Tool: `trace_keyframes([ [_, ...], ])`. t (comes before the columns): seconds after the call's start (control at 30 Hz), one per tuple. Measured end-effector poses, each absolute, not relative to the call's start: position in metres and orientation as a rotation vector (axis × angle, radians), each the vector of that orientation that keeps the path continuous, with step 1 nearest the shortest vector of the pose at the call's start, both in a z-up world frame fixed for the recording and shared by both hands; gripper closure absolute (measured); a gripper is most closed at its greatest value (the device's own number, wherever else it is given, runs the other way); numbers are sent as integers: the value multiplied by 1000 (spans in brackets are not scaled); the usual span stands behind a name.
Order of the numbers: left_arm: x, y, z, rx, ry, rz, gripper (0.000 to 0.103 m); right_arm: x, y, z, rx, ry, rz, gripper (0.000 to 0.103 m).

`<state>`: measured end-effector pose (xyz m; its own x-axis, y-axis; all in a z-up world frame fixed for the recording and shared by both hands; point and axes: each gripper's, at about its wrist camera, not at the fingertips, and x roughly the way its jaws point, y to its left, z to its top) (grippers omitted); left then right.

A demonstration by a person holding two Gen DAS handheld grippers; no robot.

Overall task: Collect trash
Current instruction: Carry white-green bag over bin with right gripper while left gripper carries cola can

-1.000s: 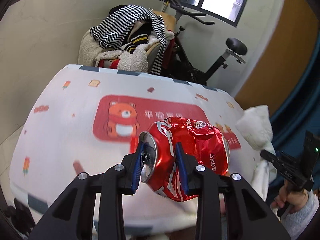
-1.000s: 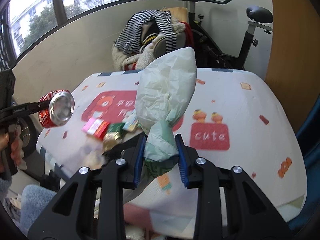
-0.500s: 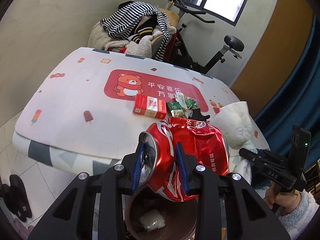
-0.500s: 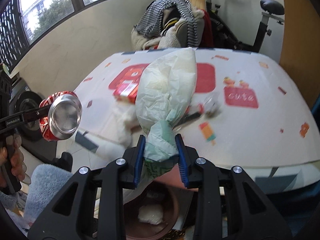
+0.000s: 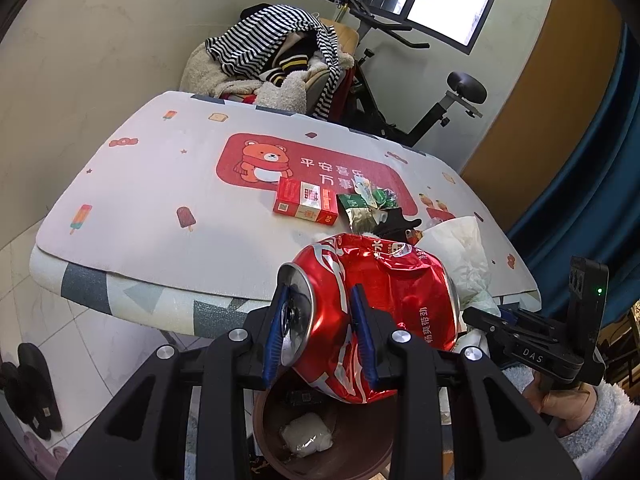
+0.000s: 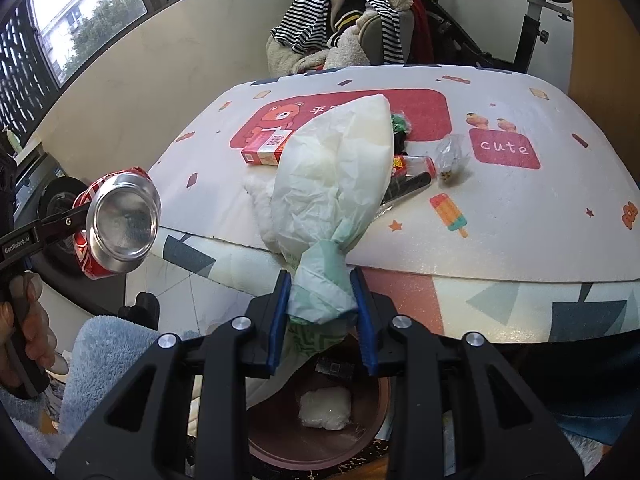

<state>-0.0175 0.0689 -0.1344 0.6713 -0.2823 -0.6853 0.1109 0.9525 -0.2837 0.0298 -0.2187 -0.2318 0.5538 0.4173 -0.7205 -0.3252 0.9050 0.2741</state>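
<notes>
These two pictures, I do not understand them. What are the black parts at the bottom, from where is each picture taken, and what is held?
No robot is here. A person holds a hand tool in each hand, each with two blue-padded fingers and a wide-angle camera looking along them. One picture comes from each tool.

The left tool is shut on a crushed red can. The right tool is shut on a pale crumpled bag. Each tool also appears at the side of the other's picture.

Both hang above a brown bin that holds a white wad.

Behind is a table with a cartoon bear cover. On it lie a red box, green wrappers and a small clear bag.
</notes>
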Motion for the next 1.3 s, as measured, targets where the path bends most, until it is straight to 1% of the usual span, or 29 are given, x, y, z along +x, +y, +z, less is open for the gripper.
trace_keyframes([
  [0.53, -13, 61, -150, -241, 825, -253, 72, 28, -220, -238, 77, 920, 410, 70],
  [1.3, -33, 87, -151, -255, 828, -182, 72, 23, -208, -256, 104, 977, 480, 70],
])
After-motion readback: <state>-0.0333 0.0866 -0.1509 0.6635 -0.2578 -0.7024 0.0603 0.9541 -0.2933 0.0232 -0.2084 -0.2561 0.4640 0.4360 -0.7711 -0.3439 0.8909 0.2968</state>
